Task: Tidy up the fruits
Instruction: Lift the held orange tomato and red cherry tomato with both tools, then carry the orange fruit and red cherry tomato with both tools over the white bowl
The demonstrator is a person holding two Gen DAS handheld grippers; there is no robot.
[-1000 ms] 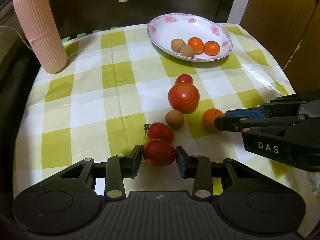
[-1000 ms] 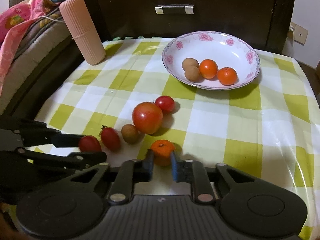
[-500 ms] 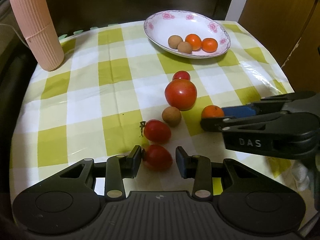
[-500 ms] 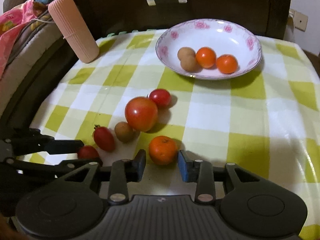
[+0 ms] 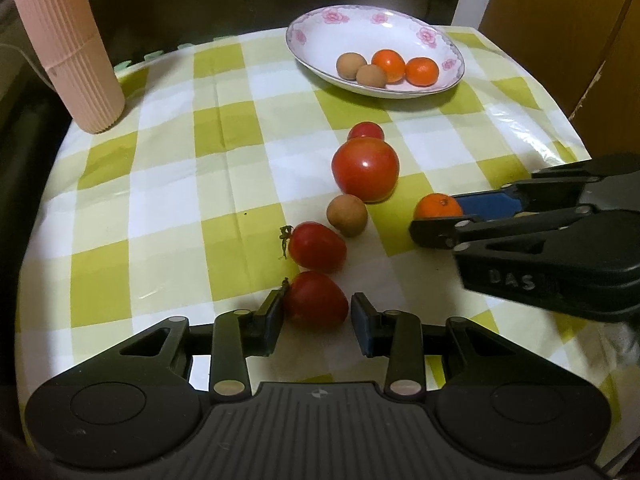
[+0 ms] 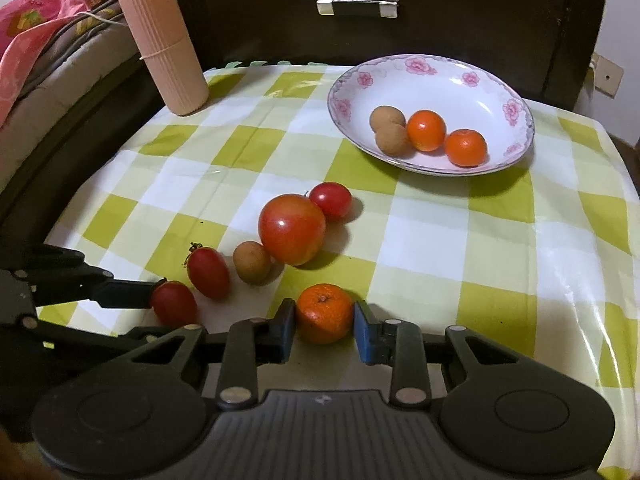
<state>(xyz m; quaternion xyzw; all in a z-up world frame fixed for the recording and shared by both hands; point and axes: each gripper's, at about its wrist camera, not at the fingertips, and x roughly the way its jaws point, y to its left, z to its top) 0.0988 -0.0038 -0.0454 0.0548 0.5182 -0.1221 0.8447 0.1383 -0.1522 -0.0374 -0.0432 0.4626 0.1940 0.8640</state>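
A small red tomato (image 5: 316, 300) lies on the checked cloth between the pads of my left gripper (image 5: 316, 316). Its jaws are closing: the left pad touches the stem side and a thin gap shows at the right pad. My right gripper (image 6: 325, 324) is closing on a small mandarin (image 6: 325, 312), with both blue pads against its sides. It comes in from the right in the left wrist view. A second small tomato (image 5: 316, 246), a brown longan (image 5: 347, 215), a big tomato (image 5: 365, 168) and a cherry tomato (image 5: 365, 131) lie in a row towards the flowered plate (image 5: 320, 36).
The plate holds two mandarins (image 6: 444, 136) and two longans (image 6: 388, 128) at the table's back right. A ribbed pink cylinder (image 5: 68, 48) stands at the back left corner. A dark drawer front (image 6: 400, 4) rises behind the table. Bedding (image 6: 36, 40) lies beyond the left edge.
My right jaws were shut just short of the mandarin, then spread around it and have narrowed onto its sides. The left gripper has stayed around the small tomato.
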